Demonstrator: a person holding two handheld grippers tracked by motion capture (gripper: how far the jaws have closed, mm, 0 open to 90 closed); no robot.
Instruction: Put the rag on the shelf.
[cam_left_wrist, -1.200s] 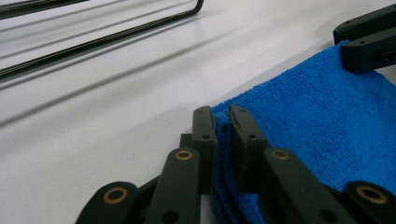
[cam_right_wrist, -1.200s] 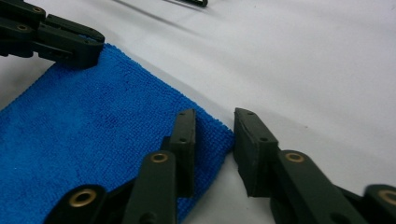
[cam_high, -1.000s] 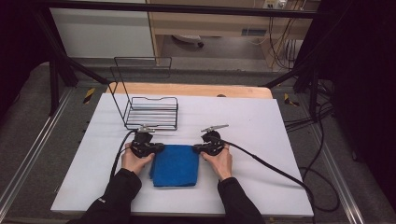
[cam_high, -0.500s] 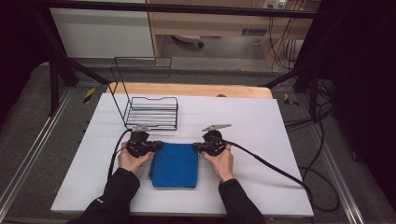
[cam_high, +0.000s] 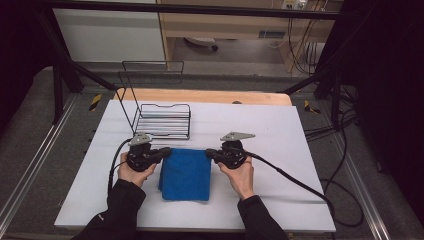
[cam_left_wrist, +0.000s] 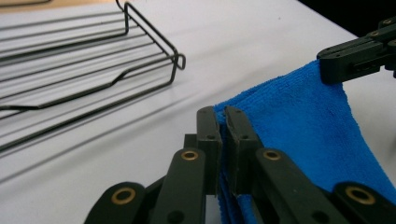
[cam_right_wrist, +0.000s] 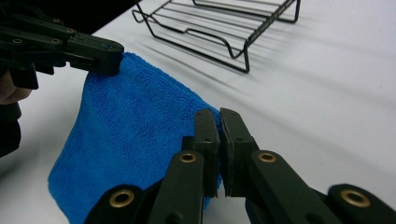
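Note:
A folded blue cloth (cam_high: 186, 175) lies on the white table (cam_high: 280, 130) in front of the person. My left gripper (cam_high: 166, 152) is shut on the cloth's far left corner (cam_left_wrist: 223, 122). My right gripper (cam_high: 209, 152) is shut on its far right corner (cam_right_wrist: 217, 122). The far edge is stretched between the two grippers and raised a little off the table. In the left gripper view the blue cloth (cam_left_wrist: 299, 126) runs to the right gripper (cam_left_wrist: 355, 58). In the right gripper view the cloth (cam_right_wrist: 130, 126) hangs down from the left gripper (cam_right_wrist: 93, 51).
A black wire rack (cam_high: 165, 120) stands just beyond the cloth, towards the table's back left, and is seen close in both gripper views (cam_left_wrist: 84, 60) (cam_right_wrist: 219, 23). Cables (cam_high: 300, 182) trail from the grippers over the table. A wooden strip (cam_high: 210, 96) lines the far edge.
Both grippers stay shut on the cloth's far corners. The far edge has shifted slightly up and away from the person; the hands have barely moved.

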